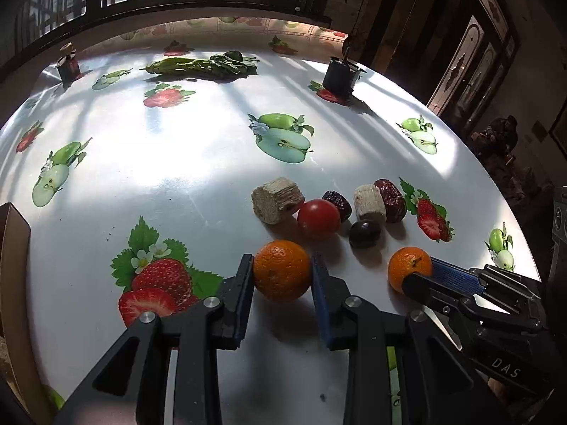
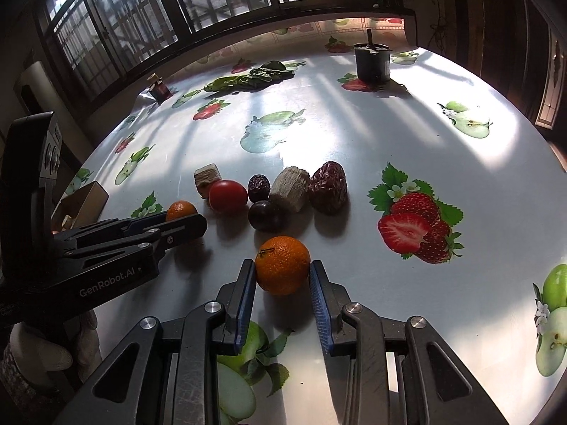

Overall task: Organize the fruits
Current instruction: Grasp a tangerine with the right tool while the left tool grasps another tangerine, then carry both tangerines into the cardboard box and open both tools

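Note:
My left gripper (image 1: 282, 265) is shut on an orange tangerine (image 1: 281, 270) that rests on the table; it also shows in the right wrist view (image 2: 181, 210) behind the left gripper (image 2: 187, 221). My right gripper (image 2: 282, 267) is shut on a second tangerine (image 2: 282, 265), seen in the left wrist view (image 1: 407, 265) with the right gripper (image 1: 421, 271) on it. Beyond them lie a red tomato (image 1: 318, 218), a dark plum (image 1: 365, 233), two red dates (image 1: 391, 200) (image 1: 337, 202) and two pale cut stalk pieces (image 1: 277, 199) (image 1: 369, 202).
The round table (image 1: 198, 184) has a glossy fruit-print cloth. Leafy greens (image 1: 209, 65), a small jar (image 1: 69, 65) and a dark container (image 1: 340, 76) stand at the far side. A cardboard box (image 1: 14, 248) sits at the left edge. Windows lie beyond.

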A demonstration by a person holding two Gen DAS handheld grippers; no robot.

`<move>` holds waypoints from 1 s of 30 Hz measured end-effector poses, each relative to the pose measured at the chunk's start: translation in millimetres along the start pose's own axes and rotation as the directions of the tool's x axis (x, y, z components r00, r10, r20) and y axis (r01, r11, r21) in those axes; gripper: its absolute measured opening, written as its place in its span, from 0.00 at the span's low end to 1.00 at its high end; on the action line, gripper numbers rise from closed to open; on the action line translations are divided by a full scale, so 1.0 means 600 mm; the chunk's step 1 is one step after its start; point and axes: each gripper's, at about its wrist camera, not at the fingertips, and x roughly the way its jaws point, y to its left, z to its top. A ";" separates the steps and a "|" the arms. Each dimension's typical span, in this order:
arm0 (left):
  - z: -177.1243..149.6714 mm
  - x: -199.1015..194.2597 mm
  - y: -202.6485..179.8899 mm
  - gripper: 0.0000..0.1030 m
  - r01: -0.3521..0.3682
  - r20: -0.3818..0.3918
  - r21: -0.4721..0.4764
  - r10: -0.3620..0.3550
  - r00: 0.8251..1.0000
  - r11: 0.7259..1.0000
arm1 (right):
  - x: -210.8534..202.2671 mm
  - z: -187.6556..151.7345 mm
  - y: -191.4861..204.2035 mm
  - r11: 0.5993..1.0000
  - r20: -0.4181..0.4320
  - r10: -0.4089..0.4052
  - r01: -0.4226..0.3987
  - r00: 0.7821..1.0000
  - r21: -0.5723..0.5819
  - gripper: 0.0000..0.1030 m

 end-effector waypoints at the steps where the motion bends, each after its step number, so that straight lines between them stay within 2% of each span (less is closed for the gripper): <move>1: -0.004 -0.013 0.005 0.29 0.011 0.009 -0.013 -0.011 1.000 1.000 | -0.004 0.000 0.002 1.000 0.003 0.001 -0.001 1.000 0.003 0.32; 5: -0.016 -0.078 0.035 0.29 0.042 0.038 -0.063 -0.039 0.998 0.997 | -0.023 0.007 0.030 1.000 0.017 0.010 -0.010 1.000 -0.023 0.32; 8: -0.024 -0.138 0.075 0.29 0.021 0.080 -0.085 -0.014 0.997 0.996 | -0.039 0.024 0.073 0.997 0.028 0.038 -0.037 0.999 -0.063 0.32; 11: -0.036 -0.198 0.138 0.29 -0.044 0.103 -0.107 0.055 0.993 0.993 | -0.053 0.039 0.137 0.990 0.038 0.075 -0.070 0.996 -0.126 0.32; 14: -0.055 -0.251 0.228 0.29 -0.147 0.107 -0.166 0.166 0.980 0.975 | -0.057 0.049 0.212 0.975 0.036 0.122 -0.113 0.992 -0.194 0.32; 16: -0.072 -0.277 0.293 0.29 -0.213 0.086 -0.224 0.237 0.968 0.951 | -0.048 0.052 0.264 0.961 0.017 0.159 -0.151 0.987 -0.231 0.32; 21: -0.123 -0.301 0.413 0.29 -0.331 -0.006 -0.323 0.348 0.937 0.886 | 0.007 0.037 0.402 0.915 -0.072 0.235 -0.246 0.969 -0.320 0.32; 26: -0.155 -0.280 0.459 0.29 -0.351 -0.091 -0.342 0.340 0.936 0.872 | 0.080 0.001 0.517 0.859 -0.208 0.266 -0.329 0.941 -0.392 0.32; 30: -0.160 -0.257 0.470 0.30 -0.351 -0.149 -0.346 0.319 0.936 0.870 | 0.124 -0.027 0.565 0.833 -0.281 0.242 -0.347 0.929 -0.431 0.32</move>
